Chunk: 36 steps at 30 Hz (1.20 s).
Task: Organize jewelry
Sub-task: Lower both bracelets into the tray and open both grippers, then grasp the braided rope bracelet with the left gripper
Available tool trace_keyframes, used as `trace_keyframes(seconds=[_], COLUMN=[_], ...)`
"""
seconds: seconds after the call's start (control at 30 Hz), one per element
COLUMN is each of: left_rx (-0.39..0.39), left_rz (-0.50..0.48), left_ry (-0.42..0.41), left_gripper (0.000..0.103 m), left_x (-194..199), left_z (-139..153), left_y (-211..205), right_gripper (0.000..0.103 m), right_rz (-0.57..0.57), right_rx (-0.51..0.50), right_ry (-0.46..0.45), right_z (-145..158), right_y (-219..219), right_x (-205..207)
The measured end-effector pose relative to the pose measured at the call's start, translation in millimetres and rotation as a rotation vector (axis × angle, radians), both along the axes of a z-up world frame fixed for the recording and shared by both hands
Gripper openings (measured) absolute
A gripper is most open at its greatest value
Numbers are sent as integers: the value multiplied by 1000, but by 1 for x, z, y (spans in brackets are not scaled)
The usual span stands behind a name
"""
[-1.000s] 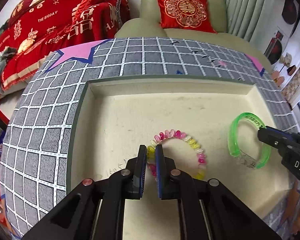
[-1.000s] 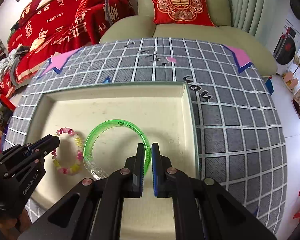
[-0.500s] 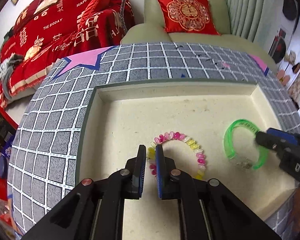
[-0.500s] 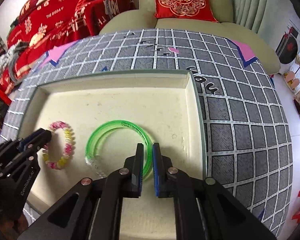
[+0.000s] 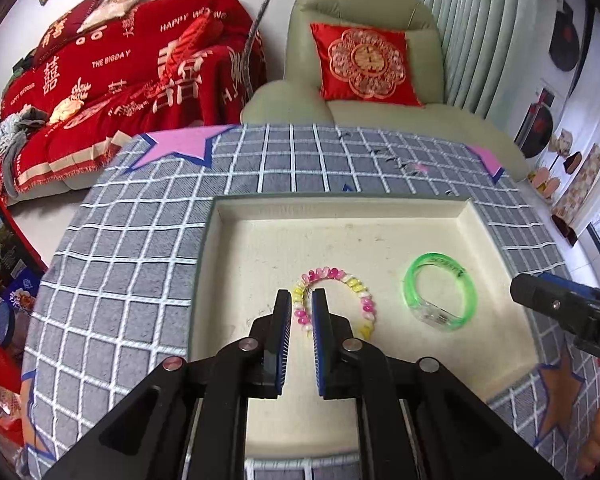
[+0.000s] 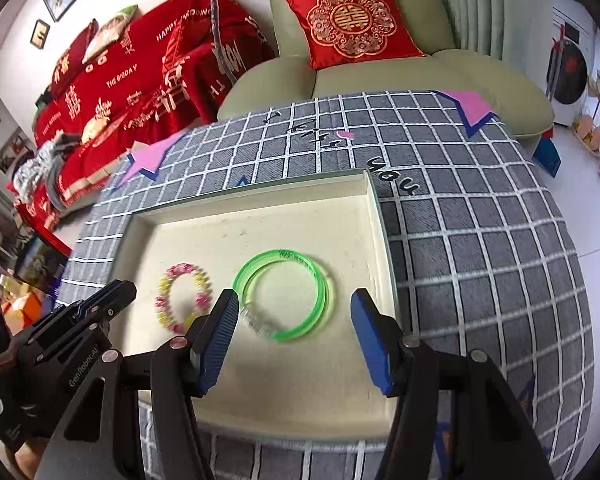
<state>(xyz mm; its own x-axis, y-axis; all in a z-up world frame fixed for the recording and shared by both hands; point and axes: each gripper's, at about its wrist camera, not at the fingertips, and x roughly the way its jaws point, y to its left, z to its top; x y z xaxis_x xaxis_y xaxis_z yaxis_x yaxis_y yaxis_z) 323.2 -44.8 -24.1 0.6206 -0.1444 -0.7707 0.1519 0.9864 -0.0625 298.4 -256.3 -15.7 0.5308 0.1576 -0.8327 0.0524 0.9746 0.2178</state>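
Green bangle (image 6: 286, 294) flat in tray (image 6: 374, 216), clasp nearest; right hand-held gripper (image 6: 294, 306) just spread, empty; left hand-held gripper (image 5: 301, 300) nearly together around beaded bracelet (image 5: 358, 290), contact unclear.

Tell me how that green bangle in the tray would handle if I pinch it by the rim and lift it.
The green bangle keeps a clean hoop shape lying flat, so it is probably stiff, not floppy. Its thin clear plastic looks light, and likely slick against the pads. Lying flat in the tray, it should not roll unless stood on edge.
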Motion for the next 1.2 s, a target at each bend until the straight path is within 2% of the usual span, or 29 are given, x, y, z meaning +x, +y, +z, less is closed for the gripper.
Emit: trace_keyframes(seconds=[0.07, 0.1, 0.23, 0.37, 0.4, 0.53, 0.63, 0.67, 0.7, 0.8, 0.97, 1.2], left_rx=[0, 5, 33, 52, 51, 23, -3, -1, 0, 17, 31, -11], left_rz=[11, 36, 21, 80, 87, 135, 139, 135, 130, 118, 113, 140], left_ry=[-14, -48, -92, -97, -97, -93, -54, -44, -41, -44, -26, 97], left_gripper=[89, 103, 103, 103, 103, 103, 103, 103, 103, 103, 103, 103], left_x=[-12, -22, -46, -72, -79, -110, -133, -138, -145, -170, -202, -228], left_z=[6, 11, 18, 23, 24, 27, 22, 20, 18, 14, 3, -34], left_y=[5, 9, 15, 30, 34, 54, 68, 71, 74, 78, 83, 83], right_gripper=[63, 64, 69, 76, 81, 85, 87, 90, 103, 103, 103, 103], right_rz=[5, 7, 14, 12, 12, -2, -17, -24, -29, -48, -30, -25], right_rx=[7, 9, 21, 43, 52, 61, 77, 92, 105, 162, 225, 156], right_ry=[-7, -7, -23, -32, -34, -53, -70, -70, -68, -72, -27, 78], right_z=[5, 6, 14, 19, 20, 25, 27, 26, 26, 22, 9, -23], right_y=[0, -1, -3, -4, -5, -7, -11, -13, -15, -22, -26, -30], right_x=[-13, -18, -48, -75, -81, -112, -134, -141, -145, -161, -184, -208])
